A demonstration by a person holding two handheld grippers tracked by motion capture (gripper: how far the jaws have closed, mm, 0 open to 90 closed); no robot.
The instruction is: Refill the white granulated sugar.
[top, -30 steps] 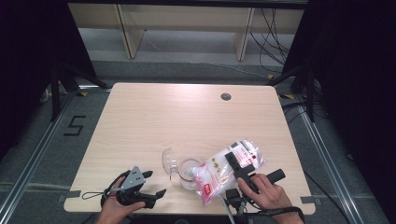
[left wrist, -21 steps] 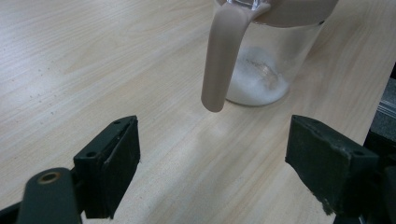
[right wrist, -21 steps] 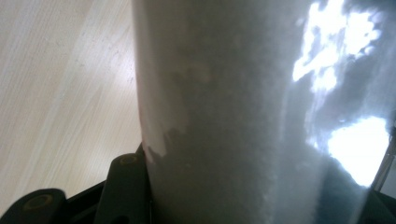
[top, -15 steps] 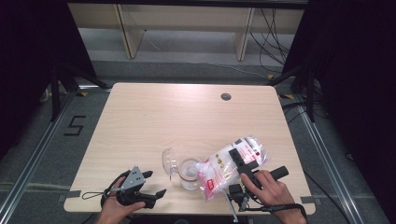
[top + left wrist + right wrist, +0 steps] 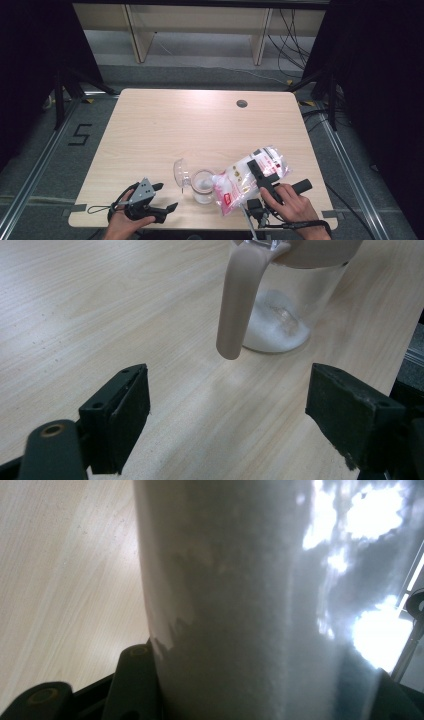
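A clear plastic bag (image 5: 240, 180) of white grains with a red label lies tilted, its lower corner at the rim of a clear jug (image 5: 202, 192). My right gripper (image 5: 257, 167) is shut on the bag's upper part. In the right gripper view the bag (image 5: 240, 580) sits between the black jaws of the right gripper (image 5: 260, 690). The jug (image 5: 295, 305) has a beige handle (image 5: 240, 300) and a little white powder in its bottom. Its lid (image 5: 180, 172) stands flipped open to the left. My left gripper (image 5: 167, 196) rests near the table's front edge, open, with nothing between the jaws of the left gripper (image 5: 235, 410).
The pale wooden table (image 5: 200, 125) has a round cable hole (image 5: 242, 104) at the back right. Its front edge runs close under both hands. Shelf legs and cables stand on the floor beyond the far edge.
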